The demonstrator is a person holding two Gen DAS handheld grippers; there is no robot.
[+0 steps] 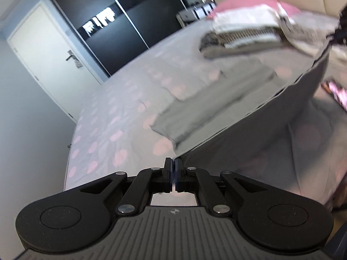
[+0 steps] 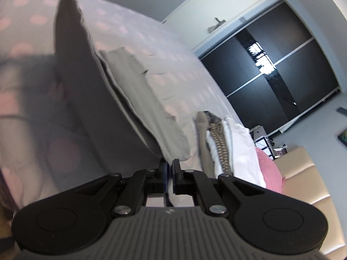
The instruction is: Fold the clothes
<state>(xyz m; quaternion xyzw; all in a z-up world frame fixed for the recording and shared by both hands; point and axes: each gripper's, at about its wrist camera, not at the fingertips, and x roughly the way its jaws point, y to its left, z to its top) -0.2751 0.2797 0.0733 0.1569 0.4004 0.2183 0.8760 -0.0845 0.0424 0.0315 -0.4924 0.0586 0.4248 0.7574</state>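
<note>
Thin, matt grey cloth garment [image 1: 249, 143] with a stitched hem. Bed [image 1: 121, 112] covered in soft matt fabric, pale with pink dots. Folded clothes [image 1: 249, 34], knitted and woven, look soft. Left gripper [image 1: 173, 166] is matt black plastic with shiny metal rivets and a ribbed grey base. Wardrobe doors [image 1: 104, 28] are glossy black. Headboard [image 2: 303, 173] is smooth, padded, faintly shiny.

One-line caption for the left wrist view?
Left gripper shut on grey garment, lifted above the pink-dotted bedspread.
</note>
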